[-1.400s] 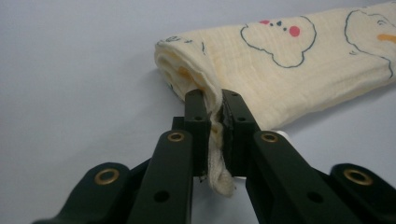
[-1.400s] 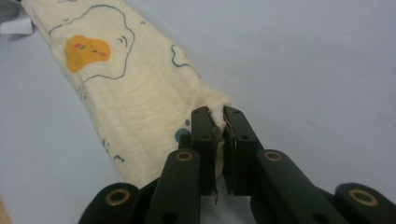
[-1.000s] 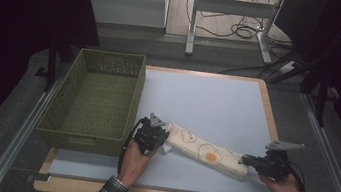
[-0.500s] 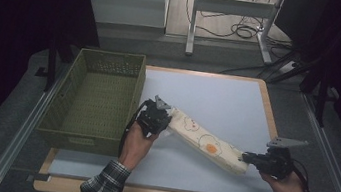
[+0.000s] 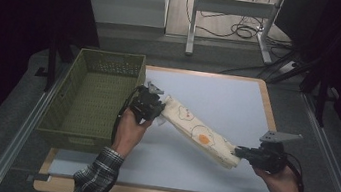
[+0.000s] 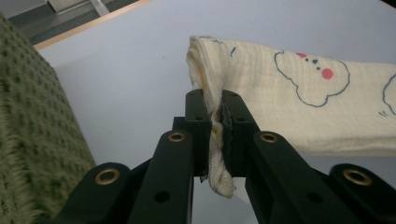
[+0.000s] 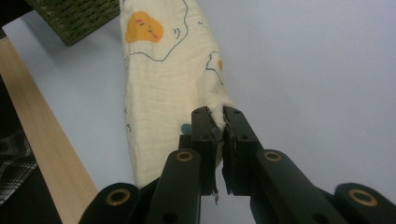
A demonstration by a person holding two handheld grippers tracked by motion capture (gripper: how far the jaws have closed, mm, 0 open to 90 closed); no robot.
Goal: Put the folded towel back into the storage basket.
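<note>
A folded cream cloth [image 5: 198, 133] printed with clouds and an orange egg hangs stretched between the two grippers above the pale blue table top [image 5: 219, 95]. My left gripper [image 5: 155, 109] is shut on its upper left end, beside the green basket [image 5: 92, 97]. In the left gripper view the jaws pinch the cloth's [image 6: 280, 98] folded edge. My right gripper [image 5: 240, 154] is shut on the lower right end. The right gripper view has the cloth [image 7: 163, 74] running away from the jaws toward the basket corner [image 7: 77, 14].
The green woven basket stands on the table's left side, its inside bare. A wooden rim [image 5: 268, 102] frames the blue top. Metal rails [image 5: 335, 169] run along both sides of the table. Desk legs and cables [image 5: 241, 30] lie on the floor beyond.
Both hands have lifted the cloth off the table. The left end has gone up and back toward the basket, so the cloth now slants; the right end has risen slightly.
</note>
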